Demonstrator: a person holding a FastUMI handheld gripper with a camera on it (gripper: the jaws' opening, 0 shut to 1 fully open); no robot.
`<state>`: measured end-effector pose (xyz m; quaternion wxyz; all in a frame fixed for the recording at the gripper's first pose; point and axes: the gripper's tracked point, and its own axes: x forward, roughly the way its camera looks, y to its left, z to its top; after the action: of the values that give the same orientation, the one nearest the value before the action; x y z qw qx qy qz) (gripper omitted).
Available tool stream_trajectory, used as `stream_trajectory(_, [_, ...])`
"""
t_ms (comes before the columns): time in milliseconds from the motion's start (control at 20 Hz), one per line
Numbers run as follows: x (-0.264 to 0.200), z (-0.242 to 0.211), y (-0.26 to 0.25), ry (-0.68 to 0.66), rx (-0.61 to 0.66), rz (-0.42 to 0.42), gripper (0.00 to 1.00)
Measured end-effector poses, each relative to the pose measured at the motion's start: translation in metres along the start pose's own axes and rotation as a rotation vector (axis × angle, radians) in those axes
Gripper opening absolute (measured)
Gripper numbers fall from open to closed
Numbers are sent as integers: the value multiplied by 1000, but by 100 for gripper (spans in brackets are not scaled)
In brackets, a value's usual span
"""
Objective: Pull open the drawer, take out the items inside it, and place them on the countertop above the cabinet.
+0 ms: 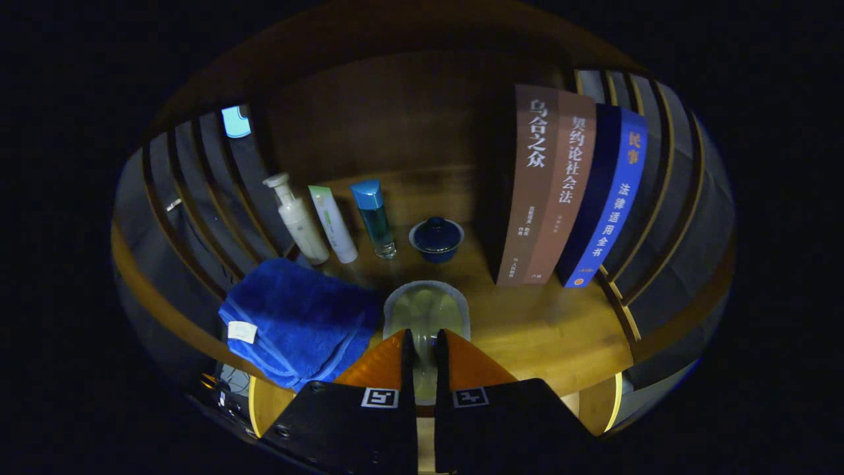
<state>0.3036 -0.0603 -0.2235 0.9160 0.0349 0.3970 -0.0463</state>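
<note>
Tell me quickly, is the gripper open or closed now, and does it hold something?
Gripper: closed on the rim of a pale translucent plastic container, held above the wooden countertop.

The bench [527, 323] is warm honey-brown wood with a faint grain, its front edge a lighter yellow. At its left edge lies a deep royal-blue towel [297, 320] bearing a small white tag. Along the back stand a white pump bottle [297, 221], a white tube [333, 224] with a pale green top, and a clear teal-tinted bottle [376, 221] with a bright blue cap. Beside them sits a dark navy lidded cup [436, 239] with a pale rim. Toward the right edge stand a brown book [531, 191] with white lettering, a lighter reddish-brown book [568, 191], and a navy-and-bright-blue book [610, 198]. A pale, translucent grey-green container [425, 310] sits at the front edge, its rim between the near-closed jaws, contact unclear.
</note>
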Motion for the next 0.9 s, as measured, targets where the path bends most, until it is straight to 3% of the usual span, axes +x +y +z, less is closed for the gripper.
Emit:
stream_trajectory(150, [23, -4, -1, 65, -15, -10, 15])
stream_trajectory(350, [32, 1, -2, 49, 2, -14, 24])
stream_trajectory(550, [29, -1, -4, 54, 2, -17, 83])
stream_trajectory(650, [26, 0, -4, 44, -4, -23, 100])
stream_trajectory(900, [2, -5, 3, -8, 5, -6, 100])
